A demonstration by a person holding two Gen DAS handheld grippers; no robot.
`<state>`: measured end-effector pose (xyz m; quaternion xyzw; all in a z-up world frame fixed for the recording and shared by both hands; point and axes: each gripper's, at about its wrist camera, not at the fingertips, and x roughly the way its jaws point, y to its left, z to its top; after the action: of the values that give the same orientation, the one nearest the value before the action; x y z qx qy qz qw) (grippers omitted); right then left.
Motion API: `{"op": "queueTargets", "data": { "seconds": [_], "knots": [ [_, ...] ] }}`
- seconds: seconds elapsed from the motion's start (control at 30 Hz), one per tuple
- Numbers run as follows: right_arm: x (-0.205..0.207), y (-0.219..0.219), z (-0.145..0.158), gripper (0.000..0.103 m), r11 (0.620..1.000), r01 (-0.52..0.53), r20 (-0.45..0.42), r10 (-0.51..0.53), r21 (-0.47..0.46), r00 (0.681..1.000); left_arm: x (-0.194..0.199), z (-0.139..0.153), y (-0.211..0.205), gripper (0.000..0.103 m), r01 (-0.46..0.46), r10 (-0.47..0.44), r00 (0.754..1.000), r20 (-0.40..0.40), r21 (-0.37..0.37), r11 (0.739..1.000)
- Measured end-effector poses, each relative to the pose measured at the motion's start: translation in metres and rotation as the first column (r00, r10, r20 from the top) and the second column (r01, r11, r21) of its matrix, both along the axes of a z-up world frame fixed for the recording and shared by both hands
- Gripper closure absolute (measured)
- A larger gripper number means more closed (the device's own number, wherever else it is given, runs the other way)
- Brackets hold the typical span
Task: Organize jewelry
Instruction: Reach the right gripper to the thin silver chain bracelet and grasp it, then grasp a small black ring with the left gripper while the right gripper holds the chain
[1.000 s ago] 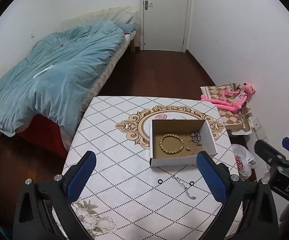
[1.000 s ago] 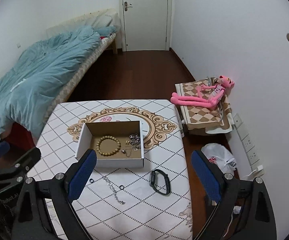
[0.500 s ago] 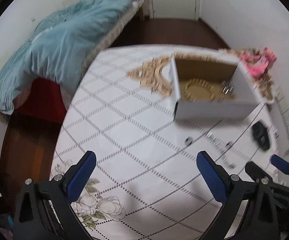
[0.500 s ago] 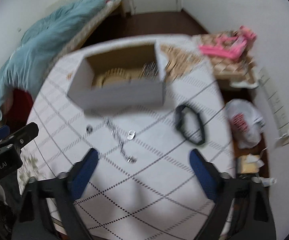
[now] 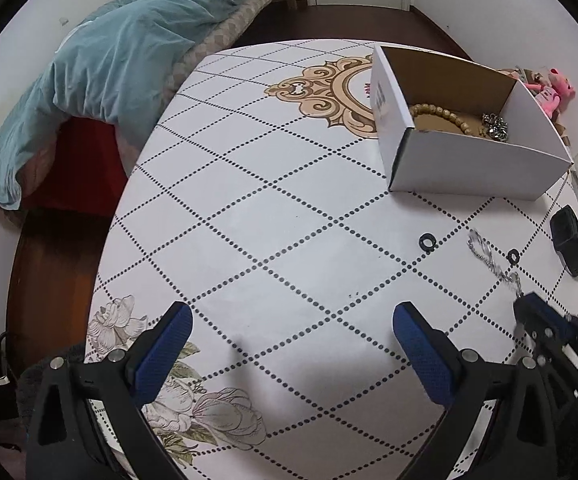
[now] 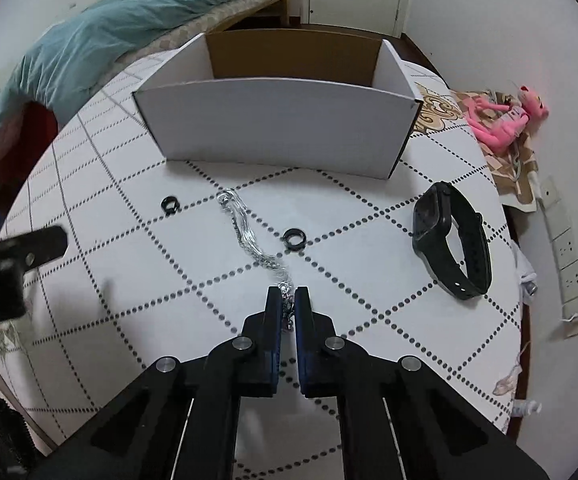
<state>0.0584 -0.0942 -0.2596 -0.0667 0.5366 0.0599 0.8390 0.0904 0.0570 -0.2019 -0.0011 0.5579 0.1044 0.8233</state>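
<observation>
A white cardboard box (image 5: 469, 168) (image 6: 281, 128) stands on the table and holds a wooden bead bracelet (image 5: 437, 114) and a silver chain pile (image 5: 495, 126). A silver chain (image 6: 249, 236) (image 5: 489, 260) lies on the table in front of the box. My right gripper (image 6: 287, 294) is shut on the near end of this chain, low at the table. Two black rings (image 6: 170, 204) (image 6: 294, 239) lie either side of the chain. A black watch (image 6: 453, 240) (image 5: 568, 242) lies to the right. My left gripper (image 5: 289, 332) is open and empty above the table's near left part.
The table (image 5: 249, 220) has a white diamond-pattern cloth. A bed with a teal duvet (image 5: 101, 64) stands at the left. A pink plush toy (image 6: 505, 120) lies on a stool at the right. Wall sockets (image 6: 565, 252) are at the far right.
Both grippers came down and forward toward the table. My right gripper went from wide open to shut on the near end of the silver chain. The left stayed open.
</observation>
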Motion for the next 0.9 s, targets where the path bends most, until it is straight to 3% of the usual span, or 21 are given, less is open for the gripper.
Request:
{"op": "queueTargets", "data": {
  "seconds": [0.03,0.23,0.47,0.53,0.6,0.63,0.7,0.77,0.8,0.9],
  "knots": [
    [-0.001,-0.004,0.003,0.103,1.000,0.014,-0.005,-0.014,0.016,1.000,0.002,-0.001,-0.001,0.001,0.004,-0.004,1.000,-0.001,-0.004,1.000],
    [-0.007,-0.047,0.027,0.103,0.984,0.144,0.006,-0.145,0.106,0.989,0.016,-0.008,-0.013,0.001,0.033,-0.033,0.999,-0.005,-0.045,0.998],
    [0.001,-0.067,0.037,0.103,0.965,0.211,0.011,-0.215,0.157,0.977,0.043,-0.026,-0.033,0.001,0.085,-0.088,0.996,-0.016,-0.126,0.988],
    [0.004,-0.069,0.039,0.103,0.962,0.220,0.011,-0.225,0.160,0.974,0.048,-0.028,-0.038,0.006,0.105,-0.107,0.994,-0.009,-0.141,0.984],
    [0.005,-0.071,0.039,0.103,0.960,0.229,0.013,-0.234,0.161,0.972,0.050,-0.028,-0.043,0.026,0.130,-0.132,0.991,-0.003,-0.139,0.982],
    [0.006,-0.071,0.038,0.103,0.959,0.233,0.013,-0.238,0.162,0.971,0.051,-0.029,-0.046,0.031,0.142,-0.144,0.990,-0.003,-0.138,0.980],
    [0.009,-0.073,0.037,0.103,0.957,0.242,0.009,-0.247,0.161,0.969,0.052,-0.031,-0.051,0.054,0.163,-0.164,0.986,0.000,-0.138,0.977],
    [0.011,-0.076,0.036,0.103,0.954,0.249,0.005,-0.253,0.165,0.967,0.053,-0.031,-0.056,0.064,0.181,-0.181,0.983,0.007,-0.121,0.976],
    [0.011,-0.077,0.036,0.103,0.953,0.252,0.005,-0.257,0.165,0.966,0.053,-0.030,-0.057,0.075,0.192,-0.192,0.981,0.015,-0.124,0.973],
    [0.013,-0.078,0.036,0.103,0.951,0.258,0.003,-0.262,0.171,0.965,0.052,-0.028,-0.061,0.090,0.201,-0.200,0.980,0.022,-0.127,0.971]
  ]
}}
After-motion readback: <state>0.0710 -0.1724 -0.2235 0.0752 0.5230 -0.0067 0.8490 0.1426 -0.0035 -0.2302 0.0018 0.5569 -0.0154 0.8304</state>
